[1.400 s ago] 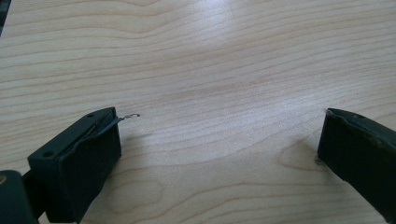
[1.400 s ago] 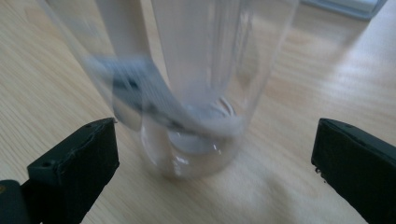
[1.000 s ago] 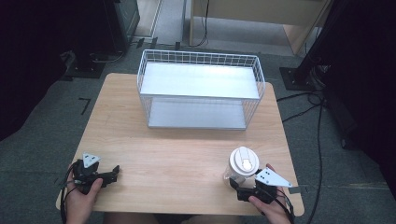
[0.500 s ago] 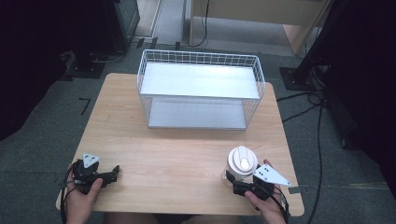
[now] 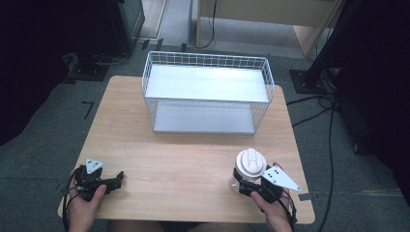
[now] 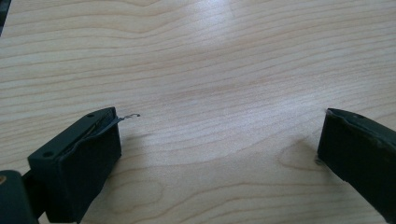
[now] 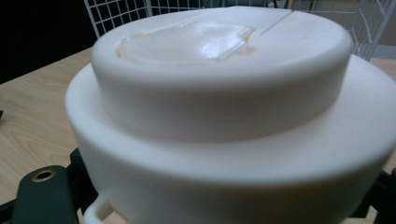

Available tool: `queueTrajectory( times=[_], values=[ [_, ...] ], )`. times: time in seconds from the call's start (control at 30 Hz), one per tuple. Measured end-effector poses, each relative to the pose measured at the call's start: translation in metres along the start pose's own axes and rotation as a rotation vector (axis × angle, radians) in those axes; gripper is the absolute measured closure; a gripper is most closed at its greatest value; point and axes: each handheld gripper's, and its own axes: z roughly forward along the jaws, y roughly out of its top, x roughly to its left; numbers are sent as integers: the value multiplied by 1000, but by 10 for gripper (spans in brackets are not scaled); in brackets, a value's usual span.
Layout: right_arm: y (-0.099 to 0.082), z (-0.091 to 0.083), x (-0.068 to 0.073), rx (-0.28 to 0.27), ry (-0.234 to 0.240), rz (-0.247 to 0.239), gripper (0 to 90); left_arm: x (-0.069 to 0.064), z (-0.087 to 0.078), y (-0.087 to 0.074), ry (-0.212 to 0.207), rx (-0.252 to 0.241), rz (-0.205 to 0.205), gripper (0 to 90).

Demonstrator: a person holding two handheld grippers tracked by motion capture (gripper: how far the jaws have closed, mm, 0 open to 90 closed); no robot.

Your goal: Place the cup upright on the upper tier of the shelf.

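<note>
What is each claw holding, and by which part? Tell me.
Right claw grips the clear bottle by its body, just under the white lid. Left claw is open, holding nothing.

Overhead light fell evenly on the pale counter, while the floor and room edges around it sank into deep shadow. The wire basket's metal shelves gave off soft glare. In the right gripper view, the white lid was close, blurred and slightly overexposed. The left gripper view was sharp, with faint shadows under the tongs.
</note>
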Motion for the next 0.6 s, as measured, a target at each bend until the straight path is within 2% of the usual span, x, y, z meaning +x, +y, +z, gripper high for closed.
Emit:
queueTrajectory(
  times=[0.2, 0.4, 0.6],
  values=[
    [14, 0, -4, -38, -10, 43, 156, 0, 0, 0, 0, 0, 0, 0],
    [27, 4, -2, -49, -21, 37, 156, 0, 0, 0, 0, 0, 0, 0],
    [49, 12, 3, -68, -33, 38, 157, 0, 0, 0, 0, 1, 1, 0]
  ],
)
